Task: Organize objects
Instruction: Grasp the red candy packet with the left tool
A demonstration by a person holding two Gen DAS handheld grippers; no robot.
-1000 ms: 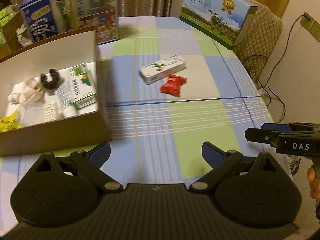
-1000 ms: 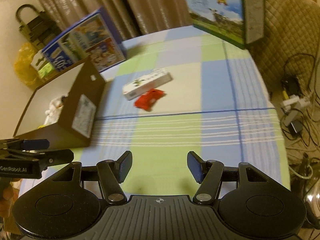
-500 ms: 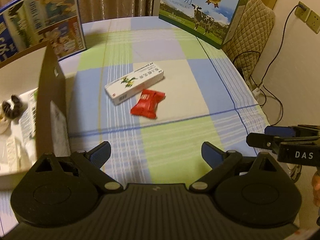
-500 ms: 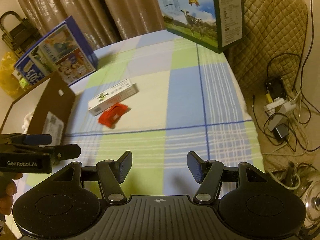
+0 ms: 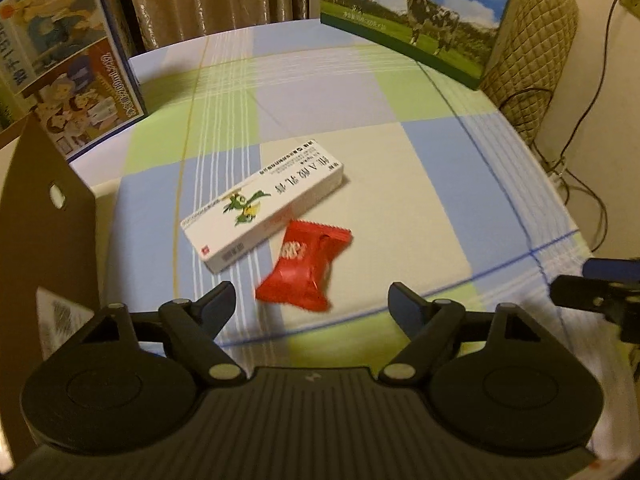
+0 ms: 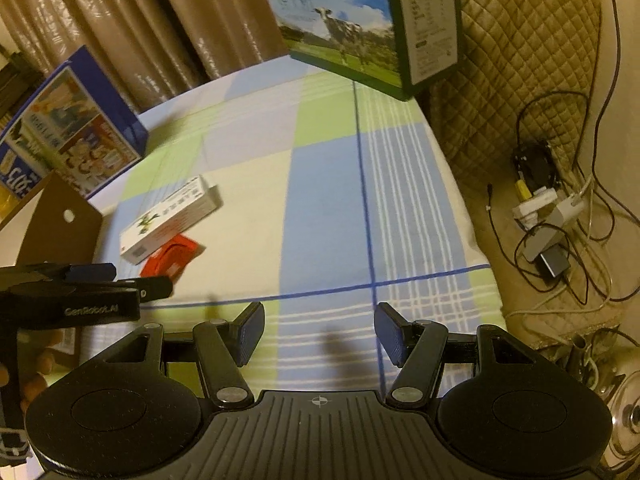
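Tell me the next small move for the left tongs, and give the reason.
Probably ease the left tongs forward and down over the red packet. They are open and empty, and the packet lies loose on the tablecloth just ahead, beside the white box.

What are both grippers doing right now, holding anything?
Left gripper: open, empty, just short of the red crinkled foil snack packet.
Right gripper: open, empty.

We hold our left gripper [image 5: 311, 300] low over the table, jaws wide apart. Our right gripper [image 6: 319, 334] is beside it, jaws wide apart too.
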